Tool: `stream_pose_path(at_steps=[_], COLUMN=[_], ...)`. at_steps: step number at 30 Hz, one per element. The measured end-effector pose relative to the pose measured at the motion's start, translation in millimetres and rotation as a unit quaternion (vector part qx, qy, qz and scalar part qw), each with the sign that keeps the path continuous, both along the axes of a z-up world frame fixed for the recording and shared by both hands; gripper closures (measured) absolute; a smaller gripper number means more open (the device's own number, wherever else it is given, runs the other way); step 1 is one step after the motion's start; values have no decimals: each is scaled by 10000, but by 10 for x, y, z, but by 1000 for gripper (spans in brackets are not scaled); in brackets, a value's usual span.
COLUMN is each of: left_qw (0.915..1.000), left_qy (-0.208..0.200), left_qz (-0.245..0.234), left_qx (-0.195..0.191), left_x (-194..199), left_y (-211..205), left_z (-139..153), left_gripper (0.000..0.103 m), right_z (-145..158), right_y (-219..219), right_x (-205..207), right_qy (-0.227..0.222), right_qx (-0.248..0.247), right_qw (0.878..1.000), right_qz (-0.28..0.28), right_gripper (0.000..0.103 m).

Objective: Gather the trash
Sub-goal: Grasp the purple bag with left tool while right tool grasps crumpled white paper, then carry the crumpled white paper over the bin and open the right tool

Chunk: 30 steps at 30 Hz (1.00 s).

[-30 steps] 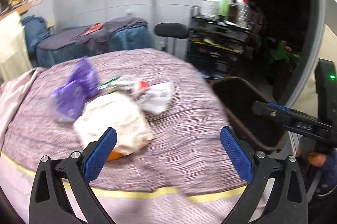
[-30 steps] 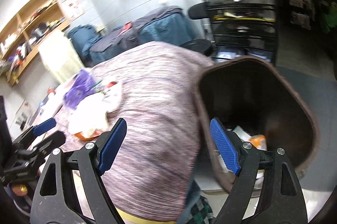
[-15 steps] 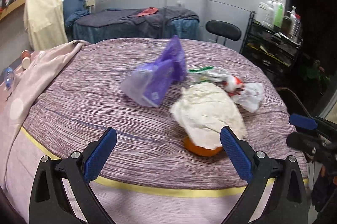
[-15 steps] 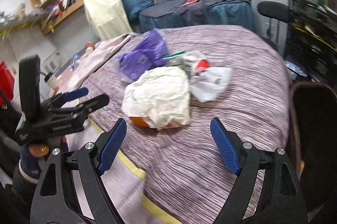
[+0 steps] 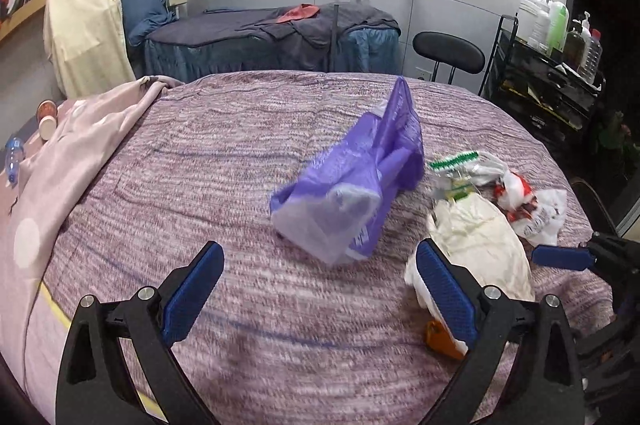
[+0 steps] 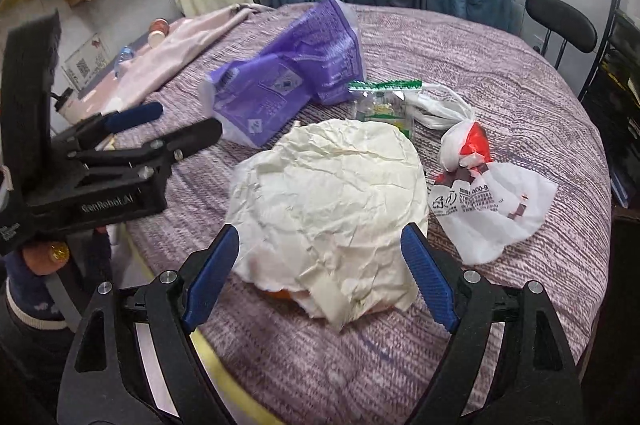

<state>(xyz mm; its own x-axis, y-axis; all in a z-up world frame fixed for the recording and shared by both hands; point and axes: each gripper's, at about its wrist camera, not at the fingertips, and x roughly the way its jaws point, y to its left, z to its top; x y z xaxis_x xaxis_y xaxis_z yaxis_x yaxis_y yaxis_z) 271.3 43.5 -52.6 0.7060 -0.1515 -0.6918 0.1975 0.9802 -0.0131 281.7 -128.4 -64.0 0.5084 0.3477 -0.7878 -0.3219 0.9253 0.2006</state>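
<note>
While both tongs, the right tongs (image 6: 320, 277) and the left tongs (image 5: 320, 297), stand wide open and empty, the crumpled cream paper wrapper (image 6: 332, 193) lies on the purple striped table (image 6: 500, 73); a shallow pinch may tear it and spill the orange thing (image 5: 440, 339) under it.

Massage room: draped treatment bed (image 5: 272, 37), lotion bottles (image 5: 556, 21).

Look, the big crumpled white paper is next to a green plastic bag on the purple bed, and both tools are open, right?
Almost. The plastic bag is purple, not green; the right wrist view shows it clearly. The rest holds: the crumpled white paper lies next to it on the purple bed, and the left tool and right tool are both open.
</note>
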Motion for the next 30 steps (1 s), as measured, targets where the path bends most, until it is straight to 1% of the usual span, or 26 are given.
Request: stream_pose_path(at_steps=[1,2,3,4,5,6,7,8,9,11,12,15,19,25,30], left_qw=[10000,10000,10000,9999,9998,9997,9996,9996,9995,9997,9997,9995,9990,9966,9947], left_qy=[-1,14,41,95,160,205,223,243,244,209,192,133,-10,-307,-434], left_qz=[-13,-14,-22,-65,-121,-136,-142,-166,-174,-143,-126,-70,29,207,177], left_qx=[4,10,10,-11,-40,-39,-27,-23,-27,-45,-90,-270,-435,-731,-920], left_x=[41,96,137,183,220,243,248,244,228,190,162,99,-47,-373,-611], left_y=[-8,-19,-34,-53,-72,-89,-103,-118,-128,-123,-110,-59,9,149,160], left_z=[-3,-10,-17,-35,-57,-82,-102,-124,-140,-148,-140,-89,9,210,326], left_gripper=[12,18,22,31,40,44,52,57,59,65,67,68,69,69,69], right_z=[-30,-55,-84,-118,-154,-182,-207,-219,-233,-229,-218,-142,-36,146,300], right_y=[2,3,5,10,14,10,0,-10,-8,-32,-47,-95,-116,-282,-455], right_x=[49,91,132,168,199,218,232,241,248,235,221,156,24,-216,-396], right_qy=[55,95,149,221,280,331,391,419,420,379,338,140,-83,-309,-482], right_qx=[-35,-43,-53,-66,-61,-30,10,61,90,140,179,274,359,834,1151], right_qw=[10000,9999,9998,9997,9996,9994,9992,9991,9991,9992,9992,9995,9993,9960,9920], right_qz=[-32,-64,-82,-73,-66,-62,-53,-40,-36,-60,-70,-97,-87,-70,-191], right_gripper=[20,20,20,21,27,38,43,54,65,71,75,79,81,82,82])
